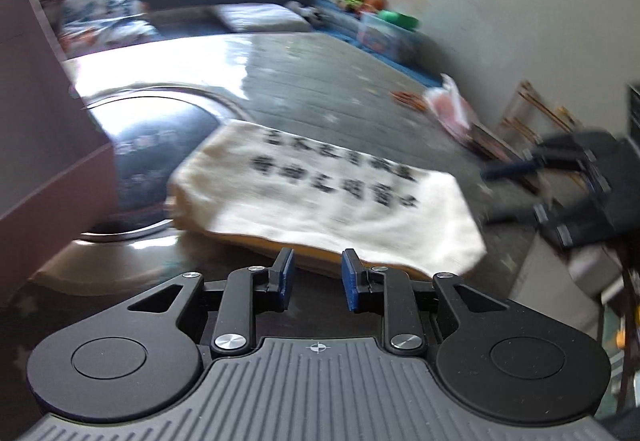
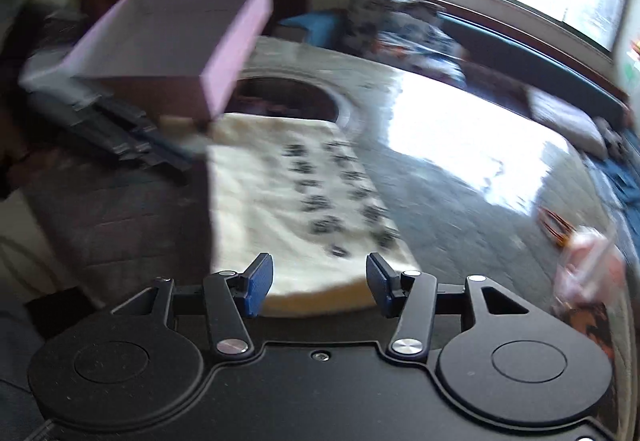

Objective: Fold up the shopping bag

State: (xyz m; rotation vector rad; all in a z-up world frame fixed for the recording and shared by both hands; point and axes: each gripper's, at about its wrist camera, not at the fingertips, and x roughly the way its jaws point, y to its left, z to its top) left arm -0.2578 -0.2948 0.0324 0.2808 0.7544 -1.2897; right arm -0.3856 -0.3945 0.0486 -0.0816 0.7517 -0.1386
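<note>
Bag [image 1: 320, 201] lies free; both jaws parted, empty.

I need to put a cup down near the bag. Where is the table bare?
Bare grey tabletop lies beyond the cream printed cloth bag, running toward the window-side glare. It is crowded by the pink box and round dark inset at one end, and the pink plastic wrapper toward the wall.
</note>
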